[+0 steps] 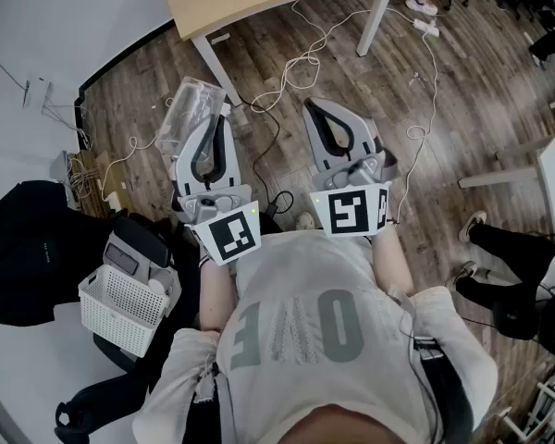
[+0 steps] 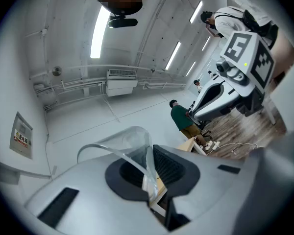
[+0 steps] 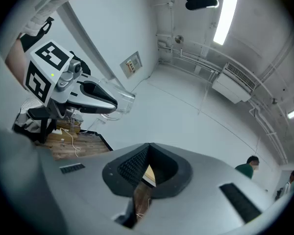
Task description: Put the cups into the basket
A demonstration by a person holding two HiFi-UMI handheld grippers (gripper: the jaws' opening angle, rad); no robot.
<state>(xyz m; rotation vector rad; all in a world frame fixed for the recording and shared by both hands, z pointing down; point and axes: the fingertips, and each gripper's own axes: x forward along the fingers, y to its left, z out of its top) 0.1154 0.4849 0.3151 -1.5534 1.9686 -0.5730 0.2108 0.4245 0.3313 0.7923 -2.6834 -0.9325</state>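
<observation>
A clear plastic cup (image 1: 189, 109) is held up in the air over the wooden floor, its thin wall pinched between the jaws of my left gripper (image 1: 215, 126). In the left gripper view the cup (image 2: 125, 143) curves out to the left of the shut left gripper (image 2: 149, 176). My right gripper (image 1: 320, 111) is beside it, jaws closed together with nothing in them; in its own view the right gripper (image 3: 142, 173) shows only floor through the gap. A white slotted basket (image 1: 120, 308) rests low at my left, on a dark seat.
A wooden table (image 1: 259, 3) with white legs stands ahead. White cables (image 1: 305, 63) trail over the floor. A black bag (image 1: 28, 248) lies at the left wall. Another person's legs (image 1: 509, 266) are at the right.
</observation>
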